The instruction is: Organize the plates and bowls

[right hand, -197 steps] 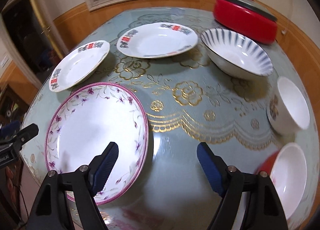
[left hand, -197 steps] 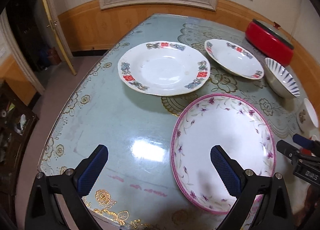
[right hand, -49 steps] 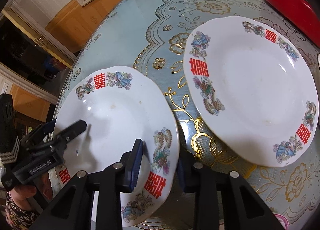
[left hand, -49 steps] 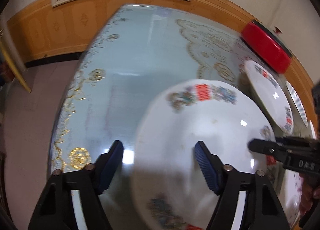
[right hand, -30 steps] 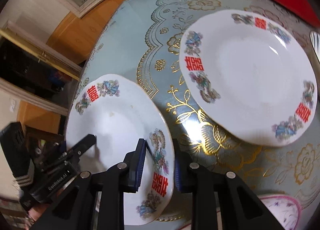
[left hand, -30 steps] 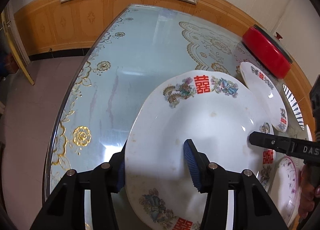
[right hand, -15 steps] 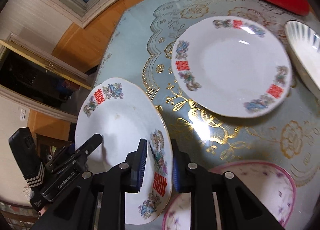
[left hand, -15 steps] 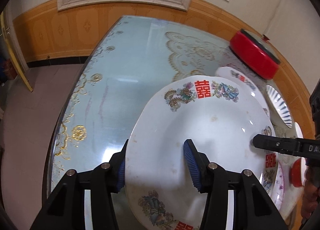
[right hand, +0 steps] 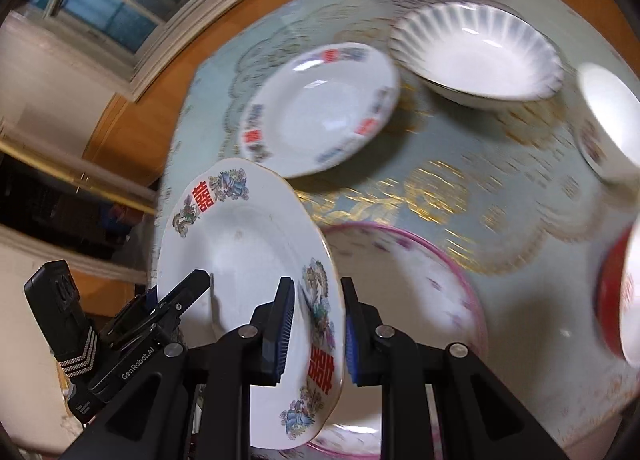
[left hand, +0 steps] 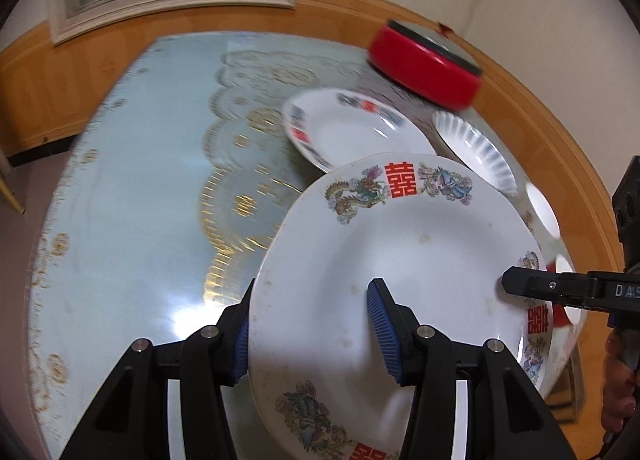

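Directly below the held plate (right hand: 248, 260) lies a pink-rimmed plate (right hand: 452, 280).

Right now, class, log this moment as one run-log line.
left tool: shut on dragon plate | right tool: shut on same plate | plate: lifted, tilted, partly over pink-rimmed plate | second dragon plate: on table

囍 on plate (left hand: 400, 260), "GenRobot.AI" on left gripper (right hand: 160, 324)
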A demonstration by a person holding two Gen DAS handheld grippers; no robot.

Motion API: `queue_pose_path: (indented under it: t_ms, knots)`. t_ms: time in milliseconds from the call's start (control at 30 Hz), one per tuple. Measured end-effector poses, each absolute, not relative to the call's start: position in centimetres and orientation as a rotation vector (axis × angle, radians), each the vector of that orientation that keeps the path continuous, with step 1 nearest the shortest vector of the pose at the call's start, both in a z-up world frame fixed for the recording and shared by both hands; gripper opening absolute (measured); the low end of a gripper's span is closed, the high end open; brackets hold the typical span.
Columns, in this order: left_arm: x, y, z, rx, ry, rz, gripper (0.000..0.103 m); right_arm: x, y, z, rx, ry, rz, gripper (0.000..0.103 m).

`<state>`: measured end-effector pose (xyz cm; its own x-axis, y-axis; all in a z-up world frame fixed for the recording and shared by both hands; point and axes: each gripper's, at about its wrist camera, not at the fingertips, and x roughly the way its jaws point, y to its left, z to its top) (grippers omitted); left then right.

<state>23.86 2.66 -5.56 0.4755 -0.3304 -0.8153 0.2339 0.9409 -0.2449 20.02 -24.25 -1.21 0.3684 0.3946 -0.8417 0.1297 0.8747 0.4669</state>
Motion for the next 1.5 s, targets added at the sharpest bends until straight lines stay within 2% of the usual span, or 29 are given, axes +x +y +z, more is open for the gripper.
queue_pose_path:
  t_ms: [200,633,933,1067,1467,1500]
  knots:
    - [22.6,-1.1,-7.2,-0.043,1.057,-0.38,0.051,17.5,-28.0,-3.5,0.567,1.234,0.115,0.022]
    - [21.5,-3.2,-9.6,0.056,1.076,-0.315,0.054,17.0,-29.7,-7.6,0.606,1.305,0.133,0.022]
    - [21.3,-3.5,-10.3,0.074,1.064,-0.277,0.059,17.3,-29.6,-7.9,0.602,1.314,0.152,0.022]
    - [21.1,-4.0,-10.3,0.096,1.055,-0.274,0.067,17.6,-29.1,-8.0,0.588,1.326,0.156,0.023]
    - [20.8,-4.3,-10.3,0.131,1.032,-0.266,0.071,18.0,-28.6,-7.9,0.57,1.381,0.13,0.025]
    - [20.7,-4.3,-10.3,0.134,1.031,-0.269,0.072,18.0,-28.6,-7.8,0.559,1.382,0.122,0.027]
